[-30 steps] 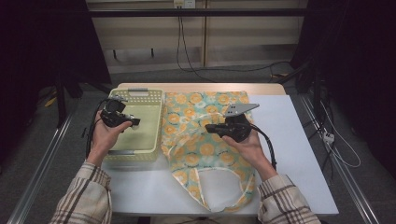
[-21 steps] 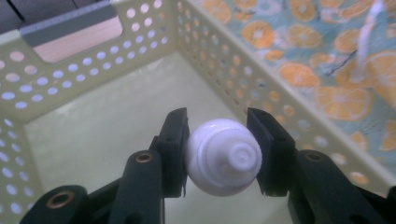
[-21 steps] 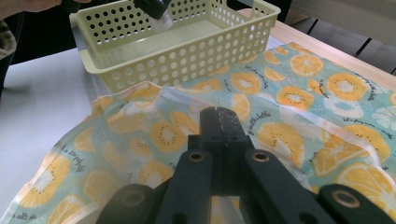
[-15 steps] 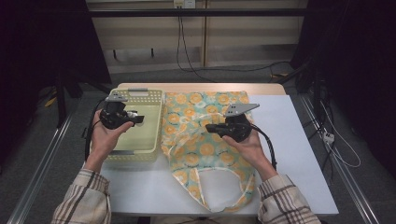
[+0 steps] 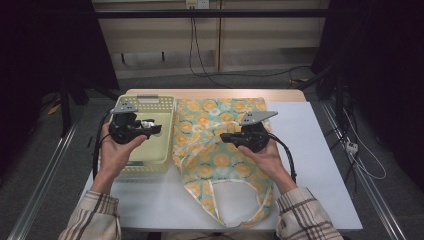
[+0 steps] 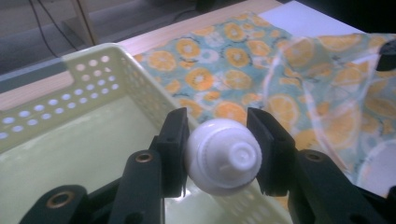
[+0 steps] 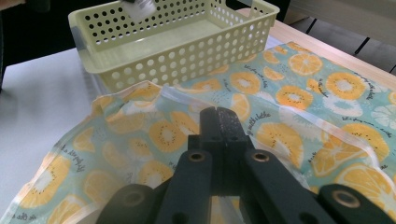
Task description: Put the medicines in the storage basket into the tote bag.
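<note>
left gripper view shows the left claw (image 6: 219, 140) clamped on a small white bottle (image 6: 223, 156), one pad on each side of its round body and its cap end toward the camera; the bottle sits between the fingertips, above the near corner of the pale green basket (image 6: 88, 140), with the orange-print bag (image 6: 280, 88) just beyond the basket wall. in the high view the left claw (image 5: 150, 129) hangs over the basket (image 5: 145, 160), pointing toward the bag (image 5: 215, 150), which lies flat on the white worktop (image 5: 320, 165) touching the basket's side. the right claw (image 5: 227, 136) has its jaws pressed fully together on a raised fold of the bag's top layer, and the right gripper view bears this out: the right claw (image 7: 219, 123) pinches cloth that tents up from the worktop. the step in hand looks like carrying the bottle out of the basket toward the bag while the other hand lifts the bag's mouth. the next move calls for a wider gap at that mouth, then a level sweep of the bottle past the basket rim and into the opening without snagging the cloth.
</note>
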Tool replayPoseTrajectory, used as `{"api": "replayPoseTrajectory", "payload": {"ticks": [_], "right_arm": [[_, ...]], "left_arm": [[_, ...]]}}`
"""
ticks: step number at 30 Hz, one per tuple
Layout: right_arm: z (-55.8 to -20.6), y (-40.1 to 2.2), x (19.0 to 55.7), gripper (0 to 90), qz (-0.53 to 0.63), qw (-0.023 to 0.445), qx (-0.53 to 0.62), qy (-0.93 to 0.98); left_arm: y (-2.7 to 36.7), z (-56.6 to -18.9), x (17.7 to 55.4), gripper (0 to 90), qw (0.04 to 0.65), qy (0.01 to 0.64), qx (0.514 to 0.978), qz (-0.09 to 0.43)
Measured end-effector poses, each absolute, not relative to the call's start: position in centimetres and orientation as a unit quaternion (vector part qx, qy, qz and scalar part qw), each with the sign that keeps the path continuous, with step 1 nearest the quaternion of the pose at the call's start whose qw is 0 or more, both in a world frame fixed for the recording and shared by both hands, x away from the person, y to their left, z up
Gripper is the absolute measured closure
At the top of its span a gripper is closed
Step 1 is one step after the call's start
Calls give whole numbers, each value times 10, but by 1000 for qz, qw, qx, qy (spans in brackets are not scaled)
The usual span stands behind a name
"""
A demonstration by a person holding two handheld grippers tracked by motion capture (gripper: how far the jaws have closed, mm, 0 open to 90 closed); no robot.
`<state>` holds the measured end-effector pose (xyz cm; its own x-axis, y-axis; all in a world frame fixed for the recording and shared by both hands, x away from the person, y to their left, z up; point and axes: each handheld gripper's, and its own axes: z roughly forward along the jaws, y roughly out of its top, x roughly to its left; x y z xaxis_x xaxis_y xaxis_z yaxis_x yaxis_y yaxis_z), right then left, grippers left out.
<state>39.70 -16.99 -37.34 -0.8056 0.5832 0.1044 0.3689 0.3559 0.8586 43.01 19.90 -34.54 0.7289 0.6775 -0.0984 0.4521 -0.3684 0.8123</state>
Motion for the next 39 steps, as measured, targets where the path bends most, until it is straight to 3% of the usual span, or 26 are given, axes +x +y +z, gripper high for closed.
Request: {"api": "replayPoseTrajectory", "payload": {"ticks": [16, 39], "right_arm": [[-370, -174, 395, 900, 490, 115, 296, 812], [-370, -176, 396, 900, 482, 118, 297, 816]], "left_arm": [[180, -330, 401, 600, 475, 291, 823, 108], [98, -342, 369, 600, 469, 205, 854, 89]]}}
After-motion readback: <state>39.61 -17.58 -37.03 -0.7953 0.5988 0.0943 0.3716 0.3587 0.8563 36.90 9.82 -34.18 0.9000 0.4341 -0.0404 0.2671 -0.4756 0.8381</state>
